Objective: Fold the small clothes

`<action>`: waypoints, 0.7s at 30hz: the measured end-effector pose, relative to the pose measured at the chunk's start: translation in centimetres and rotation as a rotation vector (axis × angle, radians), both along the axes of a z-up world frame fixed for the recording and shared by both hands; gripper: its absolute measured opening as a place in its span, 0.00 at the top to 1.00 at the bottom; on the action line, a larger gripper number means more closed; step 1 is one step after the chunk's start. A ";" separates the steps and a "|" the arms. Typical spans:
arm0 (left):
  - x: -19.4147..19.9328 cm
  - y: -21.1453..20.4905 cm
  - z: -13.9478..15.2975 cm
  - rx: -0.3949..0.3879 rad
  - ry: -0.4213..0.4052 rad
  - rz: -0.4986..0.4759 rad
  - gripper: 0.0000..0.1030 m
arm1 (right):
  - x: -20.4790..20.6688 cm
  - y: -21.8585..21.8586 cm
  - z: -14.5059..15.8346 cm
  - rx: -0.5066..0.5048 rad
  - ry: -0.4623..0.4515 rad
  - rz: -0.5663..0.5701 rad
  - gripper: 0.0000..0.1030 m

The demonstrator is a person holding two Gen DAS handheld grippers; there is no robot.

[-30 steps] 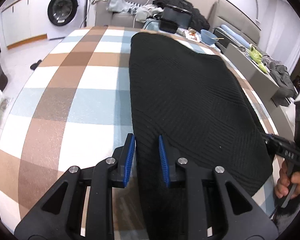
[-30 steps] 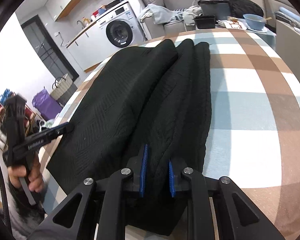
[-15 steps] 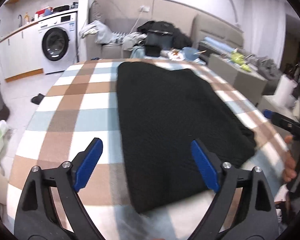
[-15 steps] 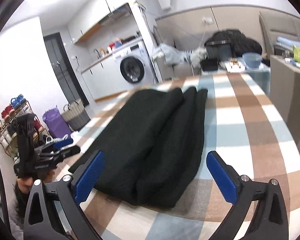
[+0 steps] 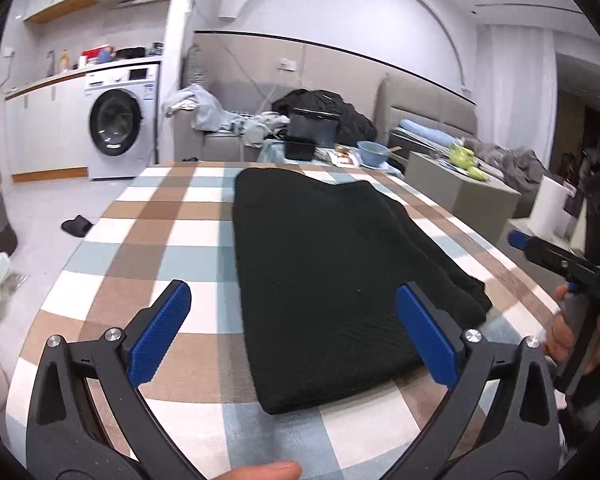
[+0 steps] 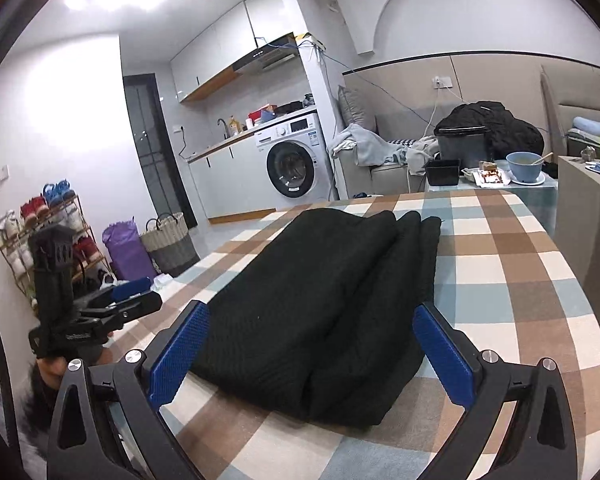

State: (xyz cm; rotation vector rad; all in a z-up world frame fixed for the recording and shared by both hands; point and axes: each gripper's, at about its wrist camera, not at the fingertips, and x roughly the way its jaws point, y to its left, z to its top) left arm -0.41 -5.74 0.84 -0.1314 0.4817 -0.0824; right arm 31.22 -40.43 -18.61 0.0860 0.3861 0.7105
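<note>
We note the left gripper with its blue-padded jaws spread wide and nothing between the pads; the left pad sits at 8 o'clock of the folded black ribbed knit garment, the right pad at its 4 o'clock, both apart from the cloth. The right gripper is likewise released, pads flanking the near end of the same garment at 7 and 4 o'clock without touching it. The garment lies flat on the brown, blue and white checked tablecloth, long axis running toward 12 o'clock, with its stacked fold edges showing at 1 o'clock in the right wrist view.

Against the frames a second ago: both sets of jaws were then nearly closed on the garment's near edge, and both have just been opening. The cloth now sits further from both cameras. We see more of the room above it, including the white front-loading washing machine at 10 o'clock. The opposite gripper appears at the frame edge in each view.
</note>
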 end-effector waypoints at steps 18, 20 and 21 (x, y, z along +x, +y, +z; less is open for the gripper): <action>0.5 0.6 -1.7 -0.035 0.010 -0.042 0.01 | 0.4 0.0 -1.3 0.036 0.037 0.081 0.00; 0.5 0.6 -1.7 -0.031 0.010 -0.041 0.01 | 0.4 0.1 -1.3 0.034 0.042 0.081 0.00; 0.5 0.5 -1.7 -0.030 0.011 -0.044 0.01 | 0.4 0.2 -1.3 0.031 0.042 0.080 0.00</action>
